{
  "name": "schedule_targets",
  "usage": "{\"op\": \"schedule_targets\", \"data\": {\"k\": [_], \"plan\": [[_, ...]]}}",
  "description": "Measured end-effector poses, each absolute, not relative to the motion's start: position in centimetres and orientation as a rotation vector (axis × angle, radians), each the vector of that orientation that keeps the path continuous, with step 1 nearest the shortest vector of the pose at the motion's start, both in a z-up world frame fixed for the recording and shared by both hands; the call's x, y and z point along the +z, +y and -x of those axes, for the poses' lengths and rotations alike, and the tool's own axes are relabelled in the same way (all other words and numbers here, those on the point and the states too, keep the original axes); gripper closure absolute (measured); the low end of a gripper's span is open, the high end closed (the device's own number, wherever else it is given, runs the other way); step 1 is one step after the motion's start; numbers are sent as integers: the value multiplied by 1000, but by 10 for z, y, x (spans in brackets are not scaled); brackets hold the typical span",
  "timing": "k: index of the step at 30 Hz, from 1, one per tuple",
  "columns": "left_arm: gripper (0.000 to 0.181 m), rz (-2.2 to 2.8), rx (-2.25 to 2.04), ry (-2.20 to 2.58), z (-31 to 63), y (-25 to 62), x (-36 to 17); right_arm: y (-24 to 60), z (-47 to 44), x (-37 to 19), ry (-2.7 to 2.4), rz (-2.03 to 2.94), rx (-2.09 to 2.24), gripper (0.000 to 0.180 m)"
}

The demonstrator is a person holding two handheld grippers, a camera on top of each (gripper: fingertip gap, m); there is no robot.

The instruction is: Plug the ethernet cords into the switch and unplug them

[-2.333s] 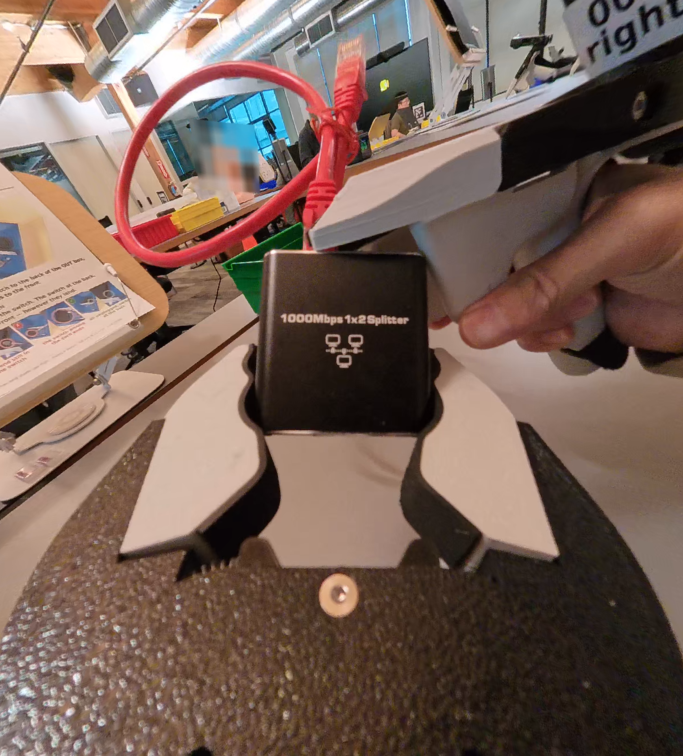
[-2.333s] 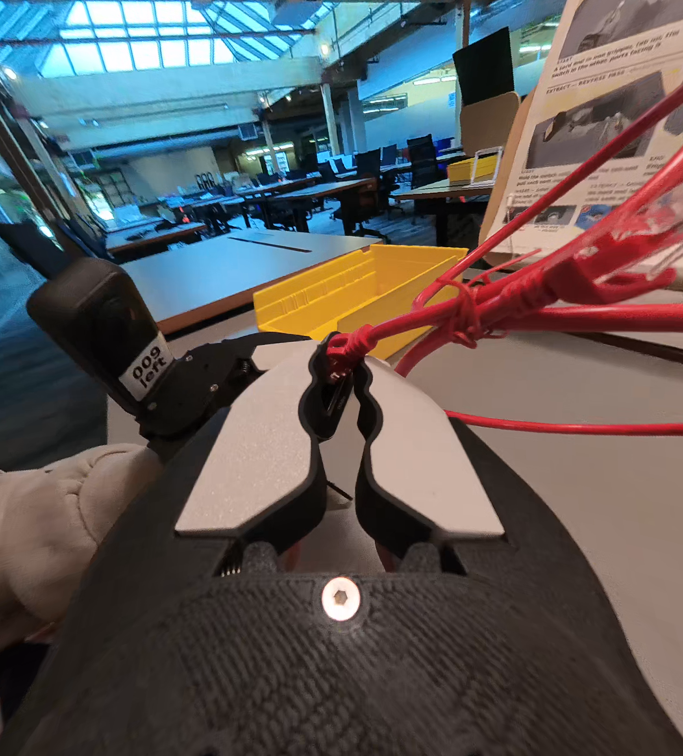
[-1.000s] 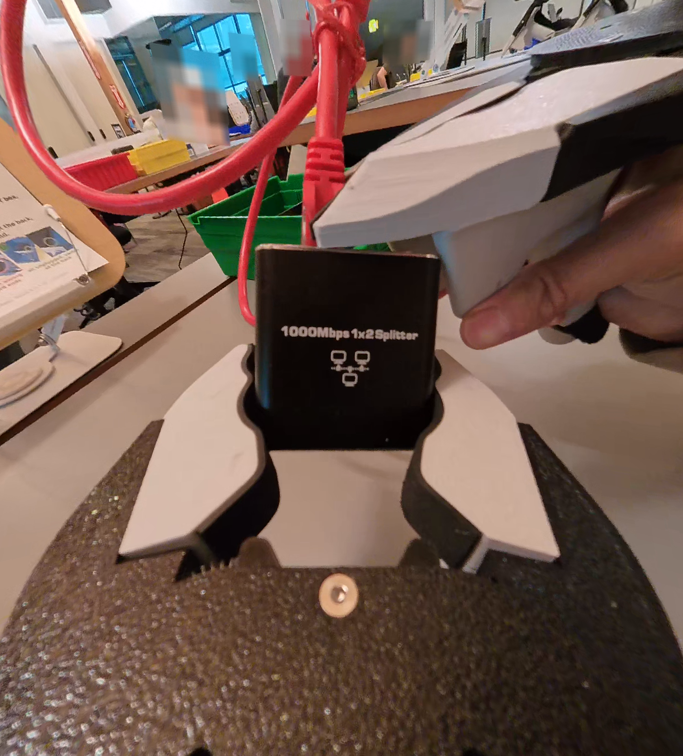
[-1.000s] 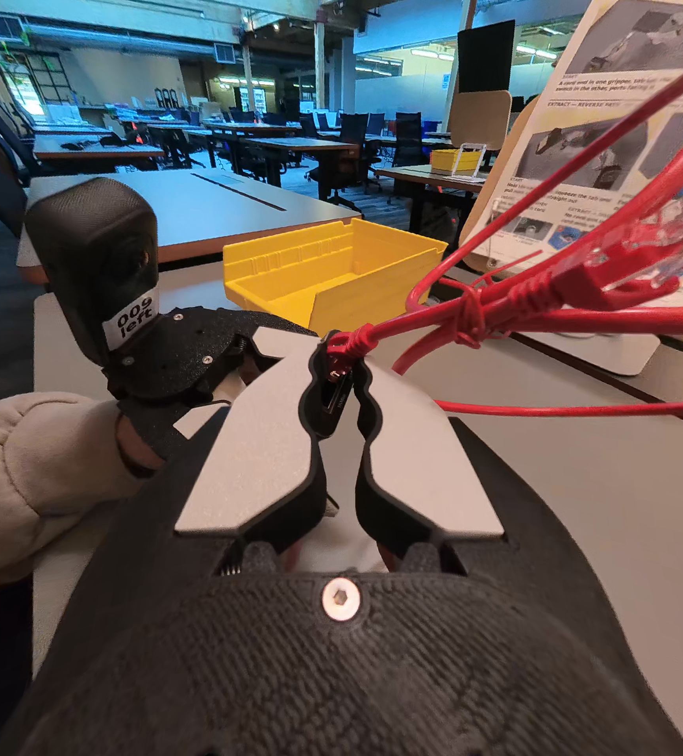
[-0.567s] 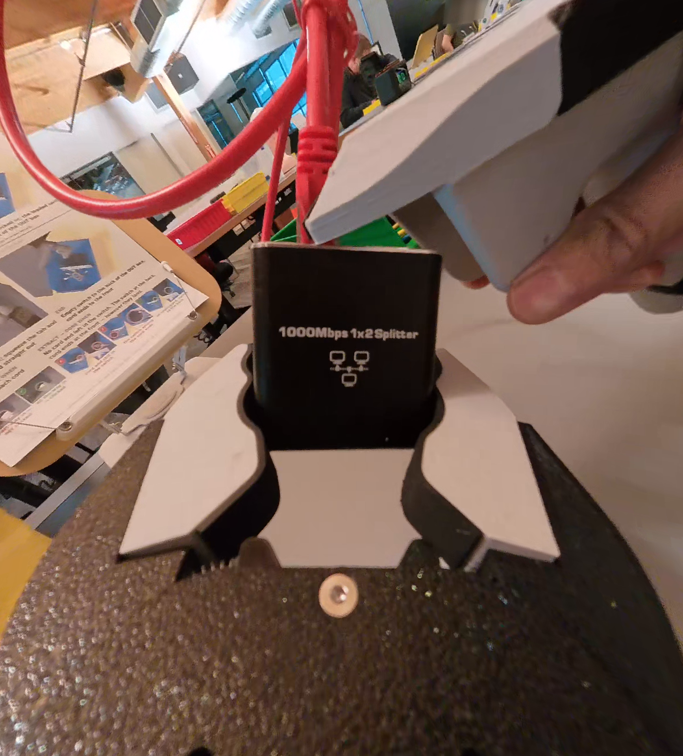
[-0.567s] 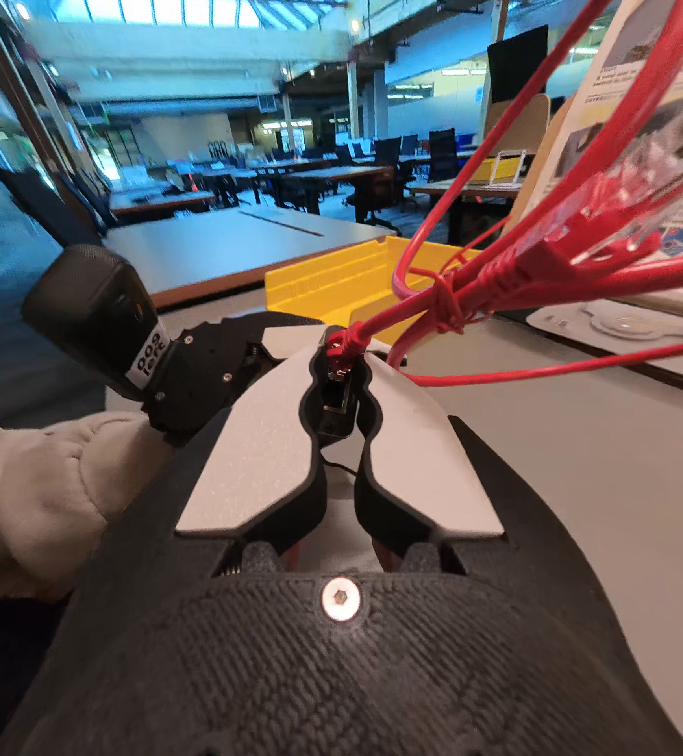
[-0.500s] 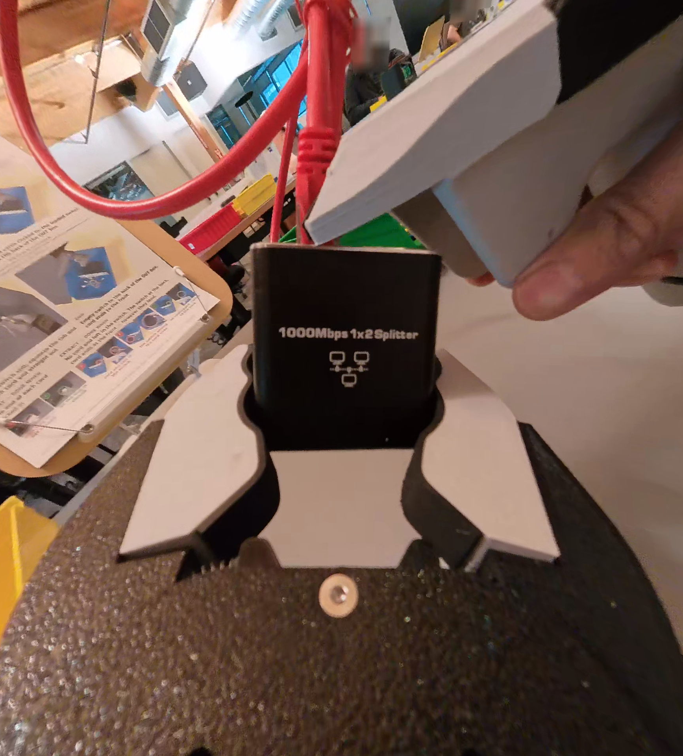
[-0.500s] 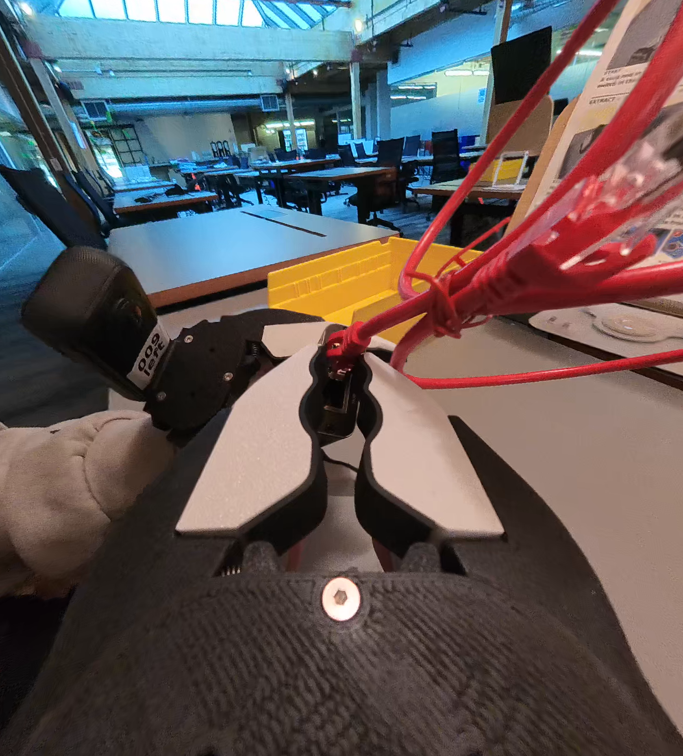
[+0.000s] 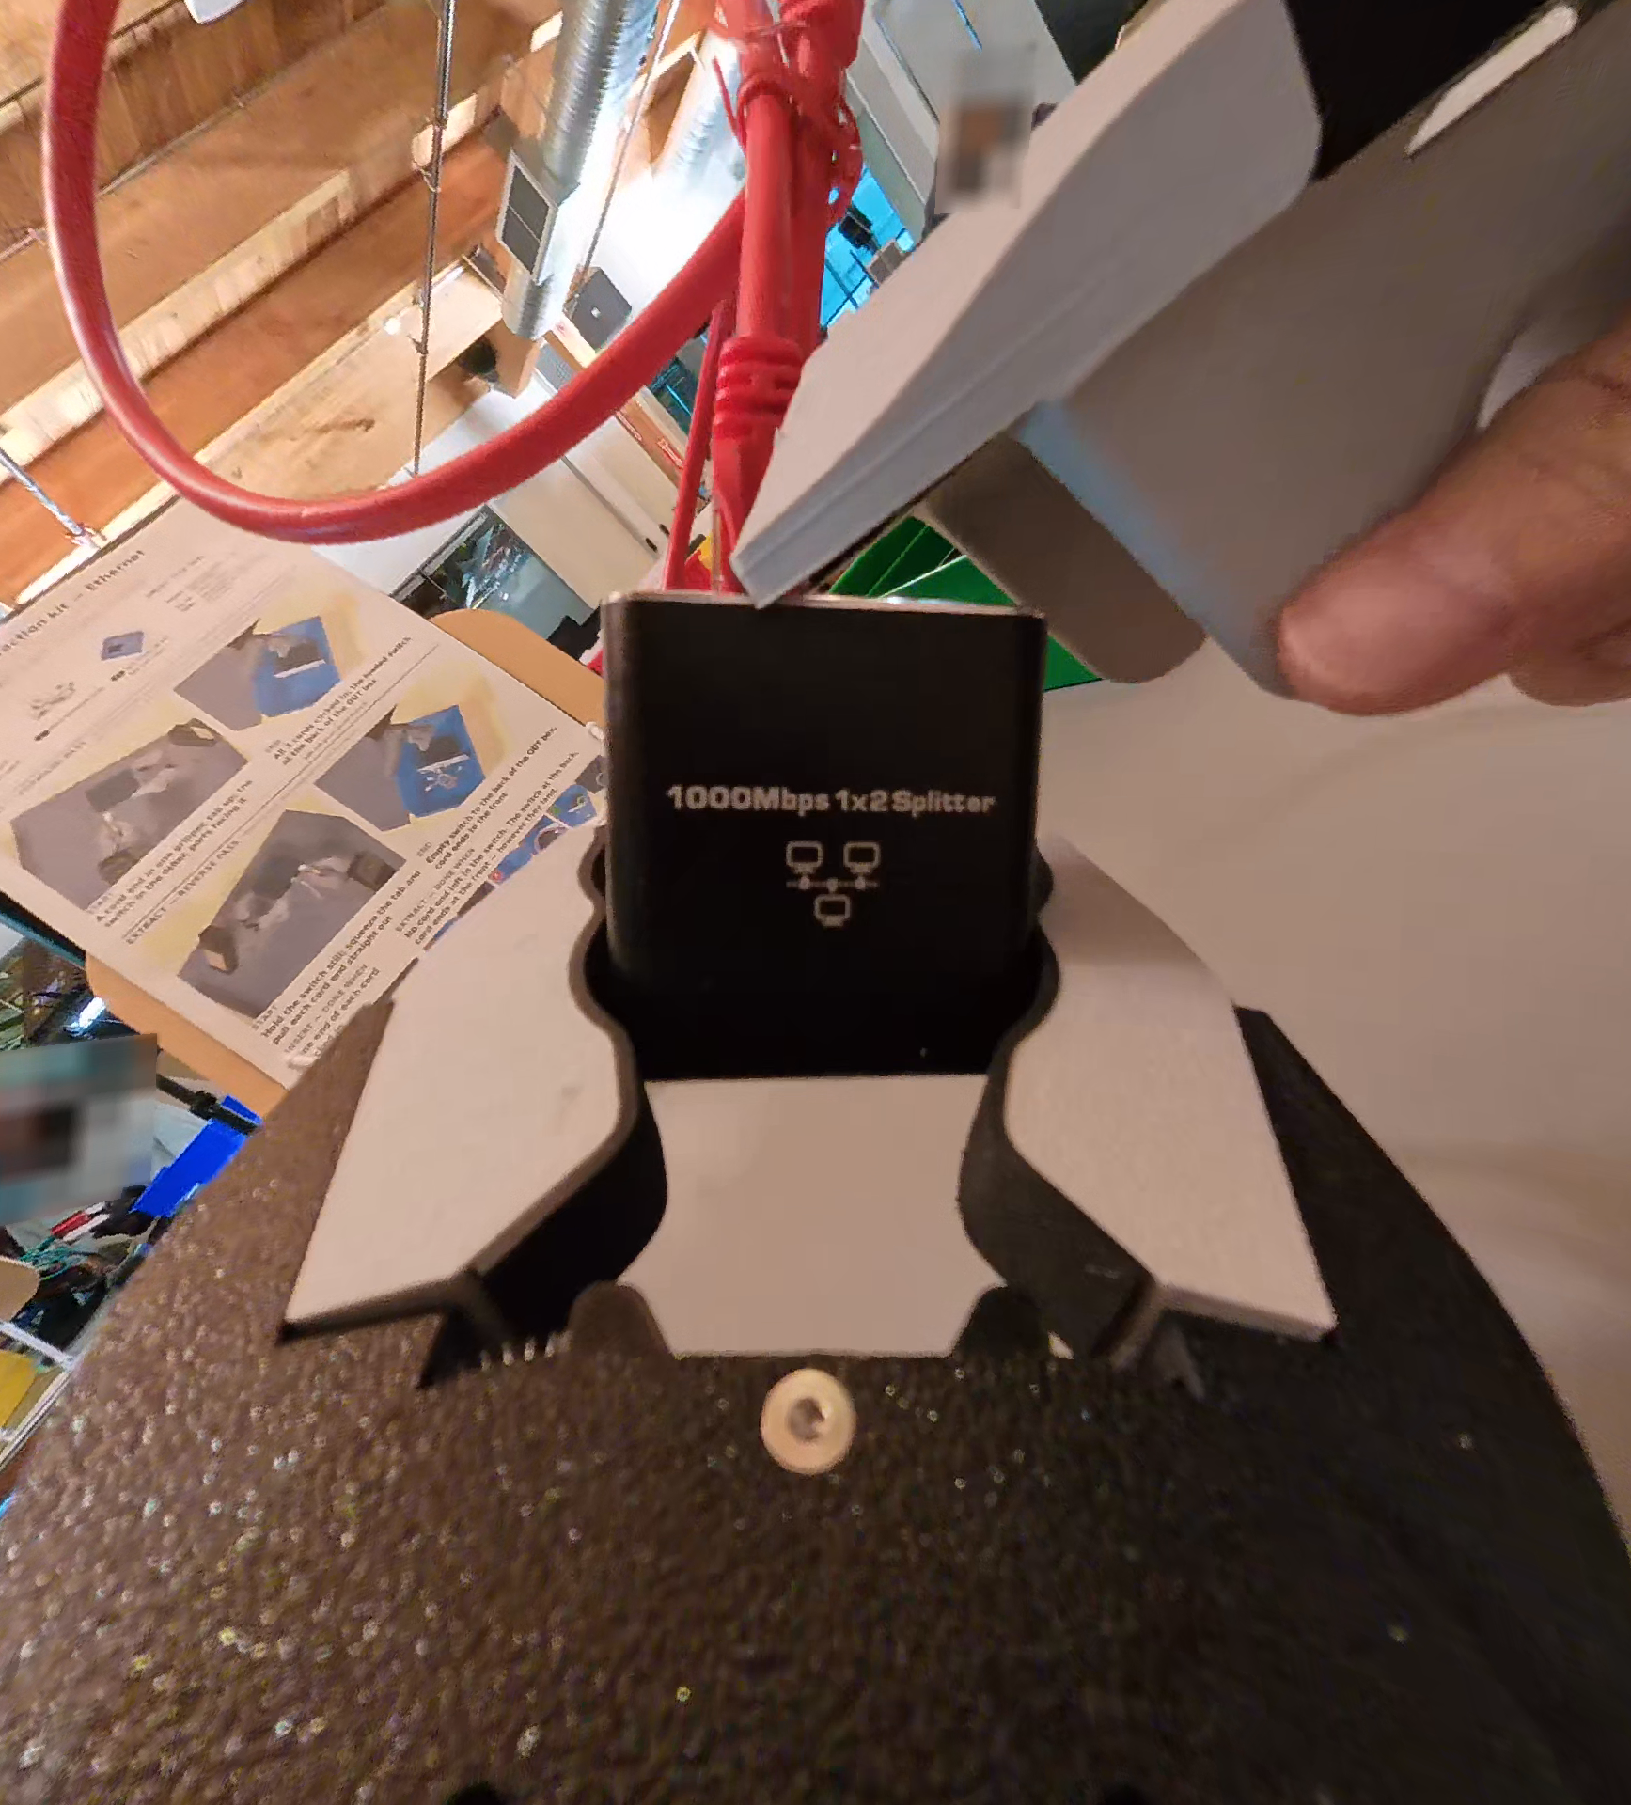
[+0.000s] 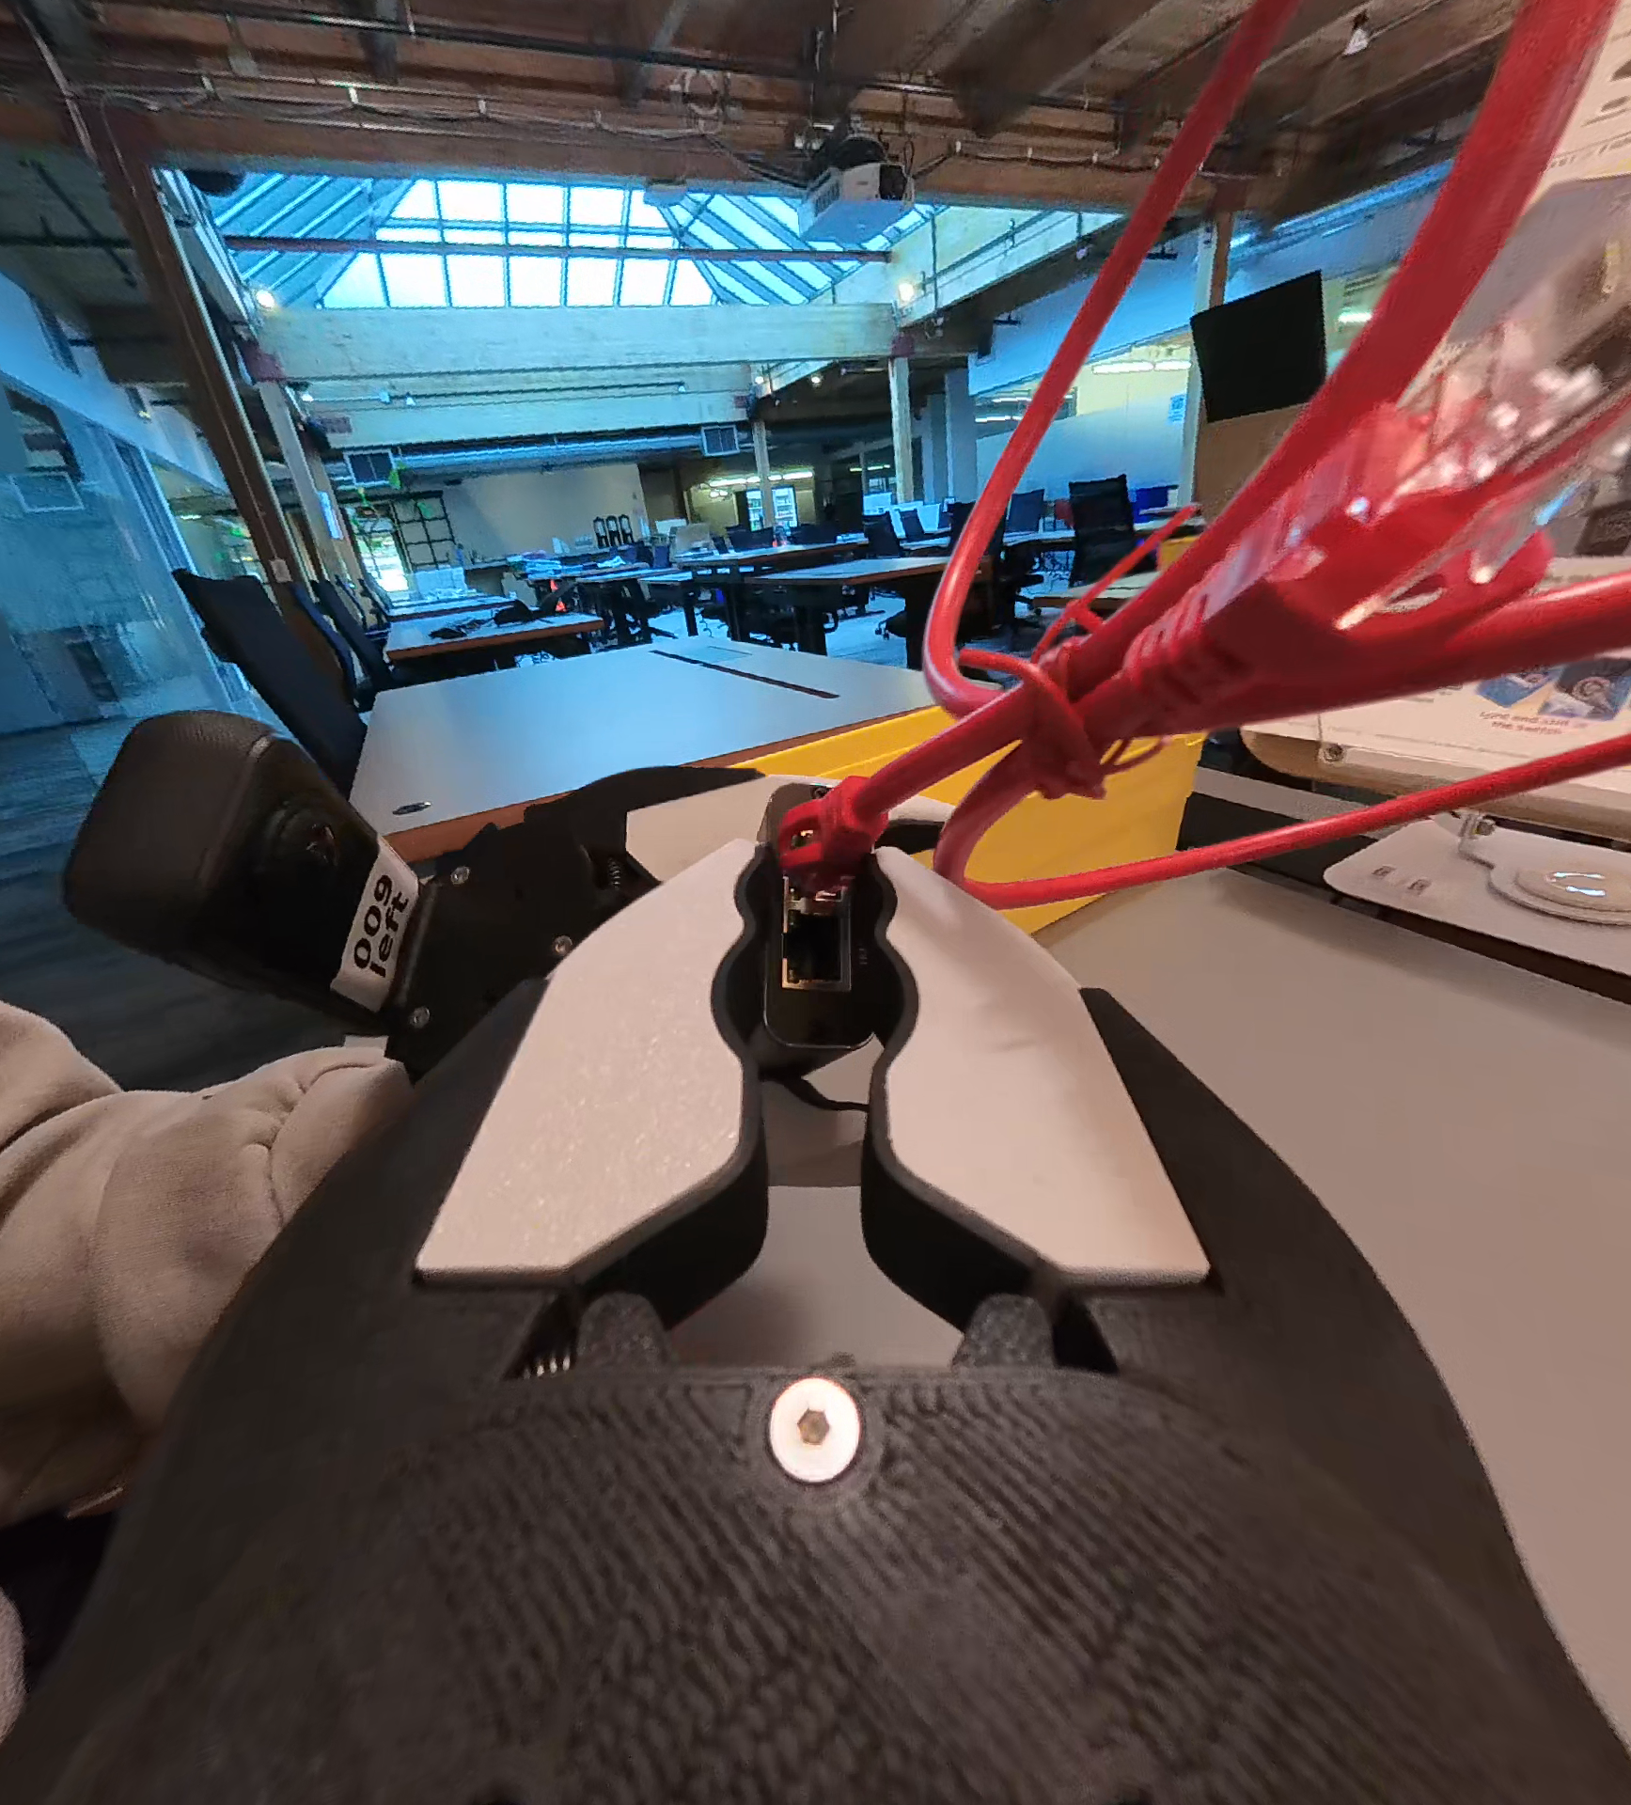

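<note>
the left tongs (image 9: 821, 938) are clenched on the black switch (image 9: 821, 781), which stands up between the two grey fingers with its ports turned away in the left wrist view; white lettering and a small network symbol sit on its face. the ports show only in the right wrist view, where the switch (image 10: 816, 962) is seen end-on between the right tongs (image 10: 816, 938). there the red plug (image 10: 816, 840) sits in the upper port, with the lower port bare just under it. the right tongs flank the switch end with a gap on each side; whether they still pinch anything cannot be told. in the left wrist view the right tongs' grey finger (image 9: 1016, 322) covers the plug at the switch's top edge. the red cord (image 10: 1036, 703) loops up from the switch, tied in a bundle, and its free clear plug (image 10: 1553, 391) is blurred and cut by the frame. a printed instruction sheet (image 9: 206, 801) stands left of the switch, partly hidden. a yellow bin (image 10: 1085, 820) lies behind the switch on the tabletop (image 10: 1378, 1123).
</note>
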State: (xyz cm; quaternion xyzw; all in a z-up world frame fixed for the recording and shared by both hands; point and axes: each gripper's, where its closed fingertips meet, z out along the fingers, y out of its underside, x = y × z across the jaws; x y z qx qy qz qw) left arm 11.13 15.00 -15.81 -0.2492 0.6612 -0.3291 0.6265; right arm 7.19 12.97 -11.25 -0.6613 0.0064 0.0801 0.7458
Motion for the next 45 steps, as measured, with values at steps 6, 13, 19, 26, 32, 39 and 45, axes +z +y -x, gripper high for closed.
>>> {"op": "schedule_targets", "data": {"k": [6,13,19,26,32,39,45], "plan": [[105,563,-751,1506,-111,148,-155,128,-71,-110,51,1418,231,164],[105,562,-780,1501,-109,145,-150,125,-69,-103,97,1343,328,165],[105,557,-748,1487,-109,146,-148,125,-70,-103,84,1355,274,165],[105,529,-658,1461,-108,150,-144,123,-70,-103,105,1341,279,164],[105,514,-626,1444,-106,150,-140,122,-68,-100,90,1319,296,165],[105,516,-596,1447,-108,152,-143,122,-71,-105,87,1347,276,164],[105,526,-599,1451,-109,153,-146,122,-72,-108,80,1391,272,164]]}}
